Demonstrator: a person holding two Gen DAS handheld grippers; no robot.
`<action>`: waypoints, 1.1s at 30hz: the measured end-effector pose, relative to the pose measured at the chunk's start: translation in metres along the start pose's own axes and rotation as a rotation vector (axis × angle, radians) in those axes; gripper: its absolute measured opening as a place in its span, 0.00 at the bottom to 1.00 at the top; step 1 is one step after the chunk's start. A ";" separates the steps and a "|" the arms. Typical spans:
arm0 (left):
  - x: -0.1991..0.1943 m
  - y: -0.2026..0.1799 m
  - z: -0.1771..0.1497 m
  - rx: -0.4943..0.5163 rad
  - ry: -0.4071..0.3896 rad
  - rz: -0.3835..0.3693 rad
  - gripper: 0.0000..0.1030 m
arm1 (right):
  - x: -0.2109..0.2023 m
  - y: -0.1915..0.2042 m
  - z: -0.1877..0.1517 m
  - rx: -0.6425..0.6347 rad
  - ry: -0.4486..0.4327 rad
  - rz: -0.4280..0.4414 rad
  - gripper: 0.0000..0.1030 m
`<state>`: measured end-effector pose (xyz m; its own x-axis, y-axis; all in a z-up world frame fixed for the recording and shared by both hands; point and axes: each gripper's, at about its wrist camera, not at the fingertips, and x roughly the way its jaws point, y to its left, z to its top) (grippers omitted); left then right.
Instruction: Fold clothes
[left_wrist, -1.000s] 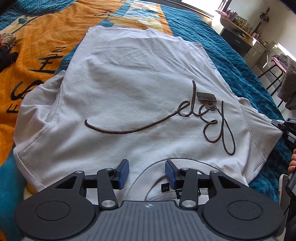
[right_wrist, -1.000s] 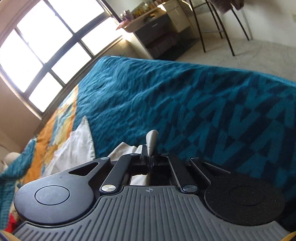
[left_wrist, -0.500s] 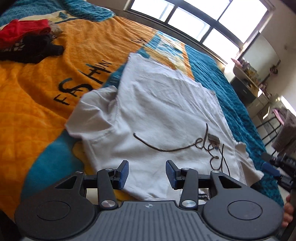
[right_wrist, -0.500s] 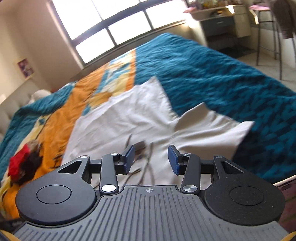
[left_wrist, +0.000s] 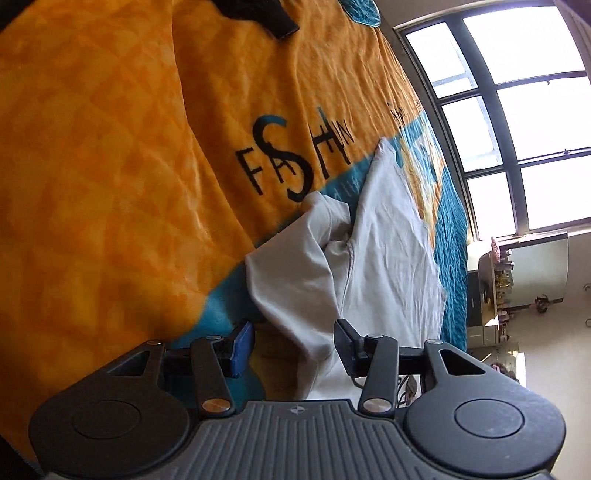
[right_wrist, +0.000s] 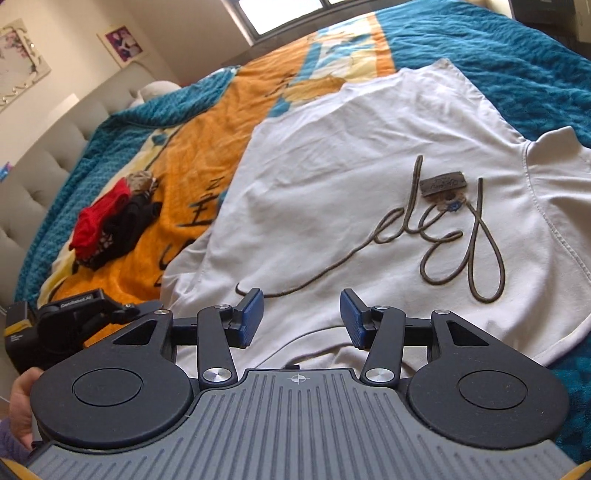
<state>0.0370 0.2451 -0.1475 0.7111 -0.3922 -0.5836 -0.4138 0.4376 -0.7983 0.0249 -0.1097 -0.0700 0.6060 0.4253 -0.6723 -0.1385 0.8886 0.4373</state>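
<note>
White T-shirt (right_wrist: 369, 177) lies spread front-up on the bed (right_wrist: 498, 48), ready for folding; left hand-held gripper (left_wrist: 293, 345) gapes at its sleeve (left_wrist: 291, 280), right hand-held gripper (right_wrist: 303, 317) apart above the collar

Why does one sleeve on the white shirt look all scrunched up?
The white shirt lies mostly flat on the bed, but the sleeve near the left gripper is bunched and folded over itself instead of spread out. Nothing else looks odd.
</note>
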 end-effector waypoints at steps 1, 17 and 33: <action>0.004 0.002 0.003 -0.034 -0.013 -0.033 0.44 | 0.003 0.000 -0.001 -0.001 0.008 -0.002 0.51; 0.007 0.027 0.019 -0.192 -0.171 -0.158 0.17 | 0.028 -0.025 -0.008 0.078 0.074 -0.057 0.51; -0.003 -0.002 -0.003 0.287 -0.127 0.070 0.46 | 0.030 -0.032 -0.008 0.098 0.090 -0.045 0.51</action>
<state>0.0339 0.2424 -0.1442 0.7590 -0.2569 -0.5983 -0.3001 0.6774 -0.6716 0.0412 -0.1236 -0.1093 0.5363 0.4033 -0.7415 -0.0330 0.8878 0.4590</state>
